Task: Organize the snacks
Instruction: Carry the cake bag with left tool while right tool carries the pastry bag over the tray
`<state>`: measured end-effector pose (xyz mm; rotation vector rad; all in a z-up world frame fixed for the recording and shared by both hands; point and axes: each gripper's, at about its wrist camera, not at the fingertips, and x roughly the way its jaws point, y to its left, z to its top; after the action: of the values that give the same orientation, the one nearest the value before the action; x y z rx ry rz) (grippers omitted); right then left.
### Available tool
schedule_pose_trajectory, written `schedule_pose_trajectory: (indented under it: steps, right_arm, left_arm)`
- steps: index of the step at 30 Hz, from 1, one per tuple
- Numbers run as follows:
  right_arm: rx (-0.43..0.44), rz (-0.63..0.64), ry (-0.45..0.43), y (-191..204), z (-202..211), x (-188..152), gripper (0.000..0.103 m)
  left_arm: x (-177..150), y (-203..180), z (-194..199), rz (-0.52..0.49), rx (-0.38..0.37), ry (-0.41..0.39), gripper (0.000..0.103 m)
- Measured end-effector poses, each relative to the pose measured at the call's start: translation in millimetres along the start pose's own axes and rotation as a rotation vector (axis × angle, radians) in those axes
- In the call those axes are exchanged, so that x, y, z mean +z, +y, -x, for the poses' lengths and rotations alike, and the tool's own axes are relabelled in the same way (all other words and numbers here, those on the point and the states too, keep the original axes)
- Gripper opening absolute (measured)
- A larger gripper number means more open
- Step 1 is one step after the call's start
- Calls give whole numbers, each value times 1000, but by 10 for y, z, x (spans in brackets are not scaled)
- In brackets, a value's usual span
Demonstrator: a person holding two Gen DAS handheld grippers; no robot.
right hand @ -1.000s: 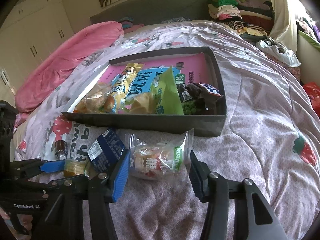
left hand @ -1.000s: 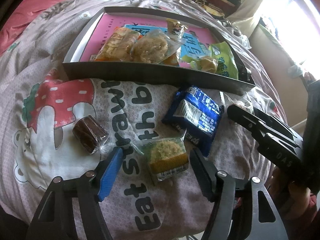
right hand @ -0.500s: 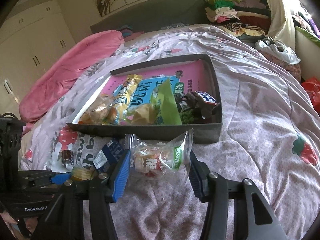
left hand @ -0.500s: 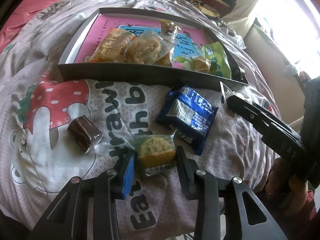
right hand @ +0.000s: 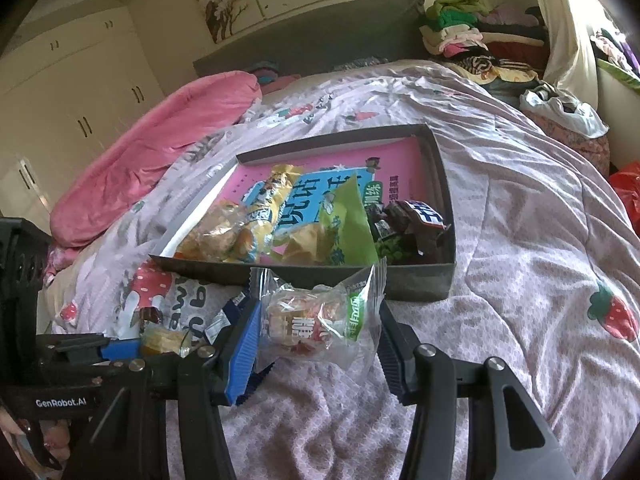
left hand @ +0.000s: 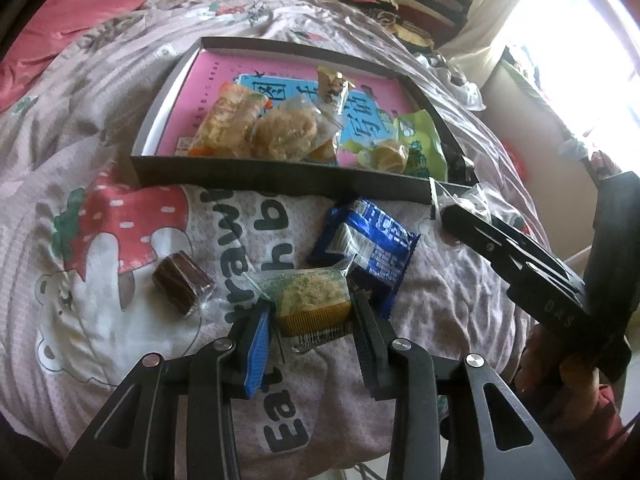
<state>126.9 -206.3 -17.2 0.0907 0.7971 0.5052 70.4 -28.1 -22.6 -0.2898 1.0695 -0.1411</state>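
In the left wrist view my left gripper [left hand: 311,308] is shut on a clear packet of yellow-green cake [left hand: 308,292] that lies on the bedspread. My right gripper [right hand: 319,309] is shut on a clear packet of red-and-white sweets [right hand: 312,322], just in front of the dark shallow box [right hand: 416,284]. The box [left hand: 280,184] has a pink and blue bottom and holds several snack packets. A blue packet [left hand: 368,248] lies beyond the cake, and a brown wrapped cake [left hand: 182,284] lies to its left. A finger [left hand: 480,232] of the right gripper shows at the right.
A strawberry-print bedspread [right hand: 520,240] covers the bed. A pink quilt [right hand: 160,152] is bunched at the far left. Folded clothes [right hand: 460,36] are piled at the head of the bed. A person's hand [left hand: 560,368] grips the right tool.
My left jaws went from wide apart to closed on the cake packet. The right gripper tipped slightly with its packet still in the jaws.
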Motion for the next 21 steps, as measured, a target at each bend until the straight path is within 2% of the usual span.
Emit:
schedule_pose_trajectory:
  steps: [21]
  right_arm:
    - [45, 43, -64, 113, 107, 46, 54]
  left_arm:
    - [73, 69, 186, 14, 21, -61, 39]
